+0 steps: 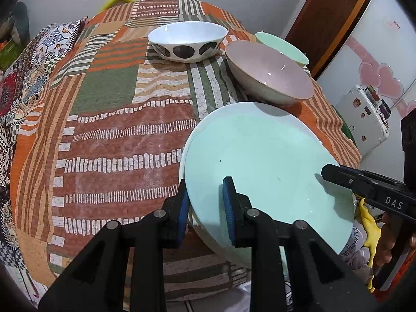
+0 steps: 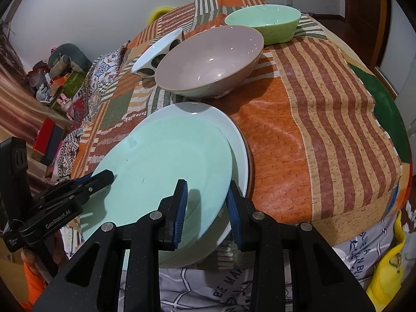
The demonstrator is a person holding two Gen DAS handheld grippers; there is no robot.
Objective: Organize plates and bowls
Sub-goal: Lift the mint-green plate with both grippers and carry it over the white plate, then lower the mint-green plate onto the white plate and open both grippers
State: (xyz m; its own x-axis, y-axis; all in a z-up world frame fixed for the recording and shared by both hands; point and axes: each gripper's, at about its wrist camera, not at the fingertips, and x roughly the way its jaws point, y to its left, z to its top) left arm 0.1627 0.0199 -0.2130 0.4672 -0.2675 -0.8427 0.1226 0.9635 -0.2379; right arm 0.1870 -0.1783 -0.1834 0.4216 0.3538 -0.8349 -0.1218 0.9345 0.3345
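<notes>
The round mint-green ceramic plate [image 2: 161, 161] sits tilted atop a pale white plate [image 2: 238, 145] at the near table edge — left gripper [image 1: 206, 204] and right gripper [image 2: 206, 208] each straddle opposite rim sides, jaws parted around it, not visibly clamped — pink bowl [image 2: 210, 59] just beyond.

The mint plate [image 2: 161, 153] and pink bowl [image 2: 210, 54] at 12 o'clock look like glossy glazed ceramic. The patchwork tablecloth [image 2: 299, 135] is matt, grainy printed cloth; the ribbed blue pads [image 2: 182, 208] look like rubber.
</notes>
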